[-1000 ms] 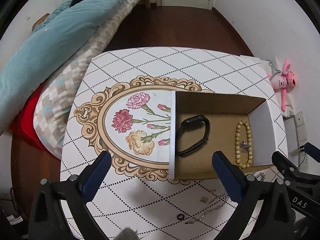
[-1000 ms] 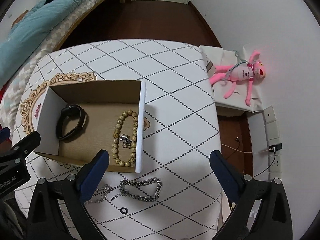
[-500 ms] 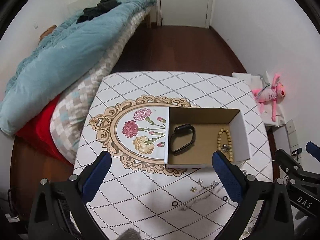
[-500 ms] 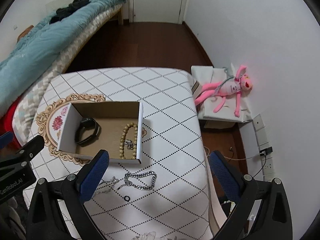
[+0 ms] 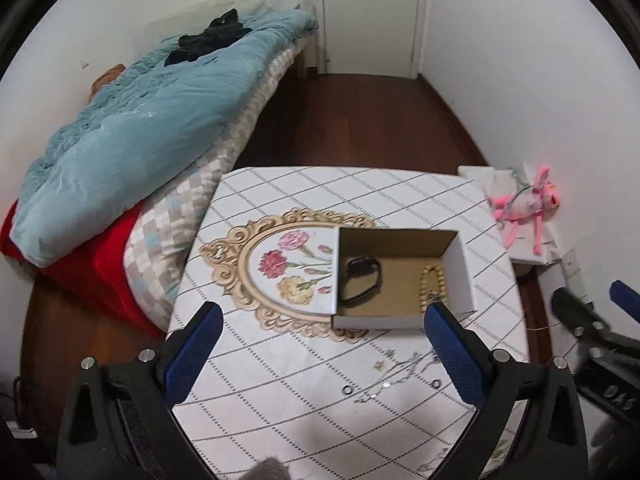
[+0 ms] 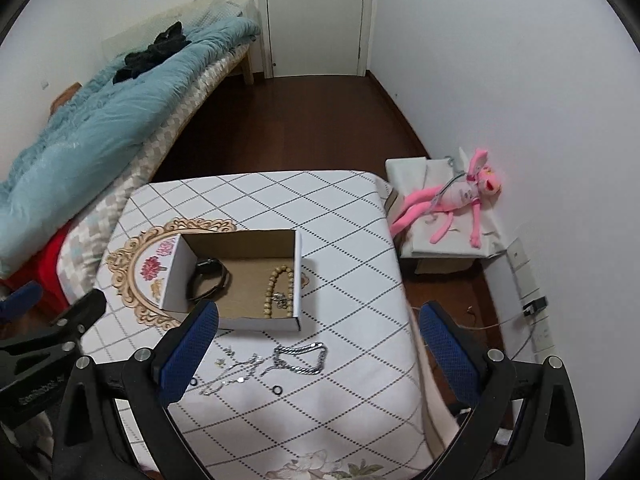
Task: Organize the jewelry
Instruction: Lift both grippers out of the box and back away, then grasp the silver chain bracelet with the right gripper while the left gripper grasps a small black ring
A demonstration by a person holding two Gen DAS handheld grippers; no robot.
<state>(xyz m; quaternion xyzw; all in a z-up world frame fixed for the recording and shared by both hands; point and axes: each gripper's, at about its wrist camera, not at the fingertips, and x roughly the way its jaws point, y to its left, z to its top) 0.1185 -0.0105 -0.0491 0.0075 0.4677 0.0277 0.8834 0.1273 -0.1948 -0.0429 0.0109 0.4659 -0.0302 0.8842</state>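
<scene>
An open cardboard box (image 5: 462, 276) (image 6: 296, 280) stands on the white patterned table (image 5: 320, 192). In it lie a black wristband (image 5: 362, 284) (image 6: 208, 284), a beige bead bracelet (image 5: 432, 280) (image 6: 276, 288) and a small silver piece (image 6: 280, 299). In front of the box on the table lie a heavy silver chain (image 6: 300, 358), a thin silver chain (image 6: 236, 374) (image 5: 396, 376) and two small black rings (image 6: 277, 390) (image 5: 347, 389). My left gripper (image 5: 320, 352) and right gripper (image 6: 316, 348) are open and empty, held high above the table's near side.
A bed with a blue quilt (image 5: 140, 120) runs along the left of the table. A pink plush toy (image 6: 452, 196) lies on a white box by the right wall. A door (image 6: 316, 16) stands at the far end across dark wood floor.
Both grippers have pulled up and back from the table, so the box and jewelry look smaller and more of the room shows. Both stay open.
</scene>
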